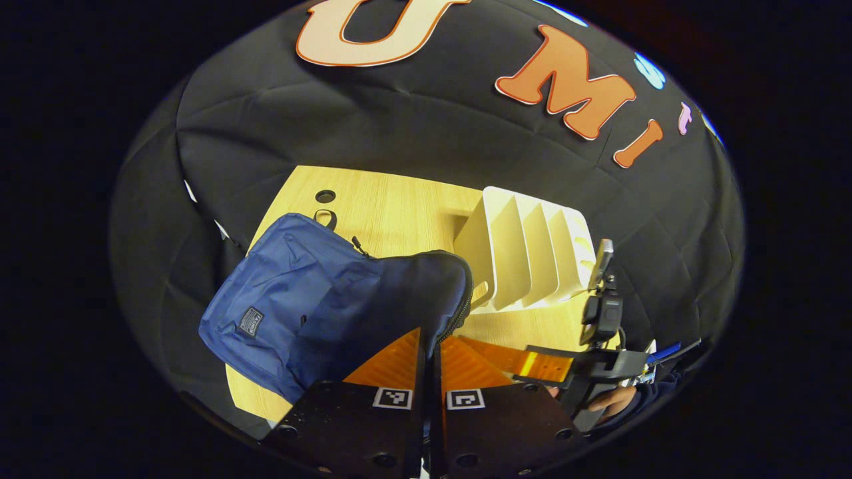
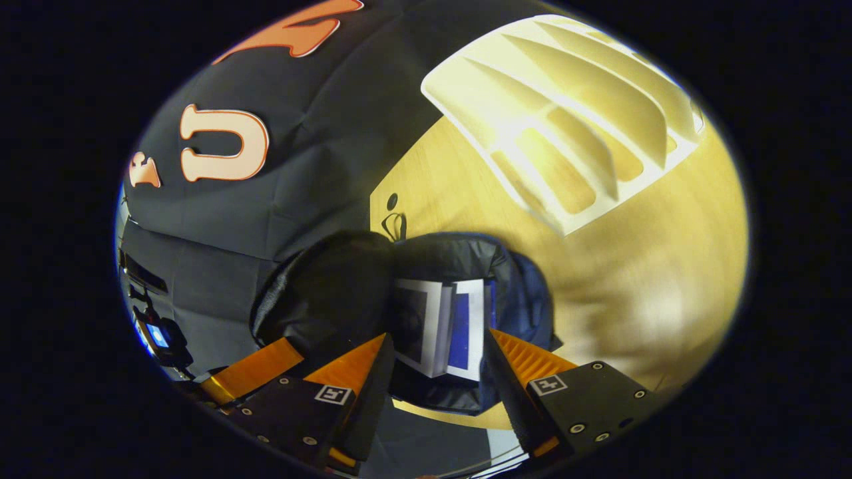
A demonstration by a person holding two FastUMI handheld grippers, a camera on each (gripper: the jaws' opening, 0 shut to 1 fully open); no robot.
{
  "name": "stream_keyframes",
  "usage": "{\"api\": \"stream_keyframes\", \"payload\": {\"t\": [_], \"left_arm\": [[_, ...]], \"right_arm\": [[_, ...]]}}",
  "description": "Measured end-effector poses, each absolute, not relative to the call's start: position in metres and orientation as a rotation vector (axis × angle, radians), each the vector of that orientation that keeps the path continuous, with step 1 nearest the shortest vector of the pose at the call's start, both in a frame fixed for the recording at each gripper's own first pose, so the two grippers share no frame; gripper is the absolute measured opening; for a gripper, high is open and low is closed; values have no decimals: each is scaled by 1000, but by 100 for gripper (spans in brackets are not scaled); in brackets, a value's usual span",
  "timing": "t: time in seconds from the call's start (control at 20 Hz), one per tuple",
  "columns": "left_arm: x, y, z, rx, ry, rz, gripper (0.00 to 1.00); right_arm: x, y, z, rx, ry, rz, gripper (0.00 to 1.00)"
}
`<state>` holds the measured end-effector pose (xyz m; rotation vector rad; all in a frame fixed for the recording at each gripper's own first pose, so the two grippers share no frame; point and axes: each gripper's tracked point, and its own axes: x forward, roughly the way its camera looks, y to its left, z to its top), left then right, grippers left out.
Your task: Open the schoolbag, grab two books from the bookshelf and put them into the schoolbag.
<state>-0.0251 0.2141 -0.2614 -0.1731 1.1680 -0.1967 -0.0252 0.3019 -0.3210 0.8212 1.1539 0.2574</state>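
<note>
My left gripper point(image 1: 431, 346) clamps the schoolbag point(image 1: 313, 299) flap; right gripper point(image 2: 436, 352) apart over books point(image 2: 446, 326); I withdraw straight, flap held high.

You see a navy schoolbag point(image 1: 286, 299) with black lining, a cream bookshelf point(image 1: 526, 256), a pale wood-grain table point(image 1: 393, 206), and blue-and-white books point(image 2: 446, 326).

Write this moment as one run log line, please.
left gripper: shut on schoolbag flap | right gripper: open, books in bag | bookshelf: empty
</note>
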Motion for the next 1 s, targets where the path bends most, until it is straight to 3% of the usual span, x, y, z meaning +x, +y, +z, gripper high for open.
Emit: {"api": "stream_keyframes", "payload": {"t": [1.0], "left_arm": [[-80, 158, -358, 96, 1187, -62, 5]], "right_arm": [[-15, 92, -291, 503, 939, 97, 83]]}}
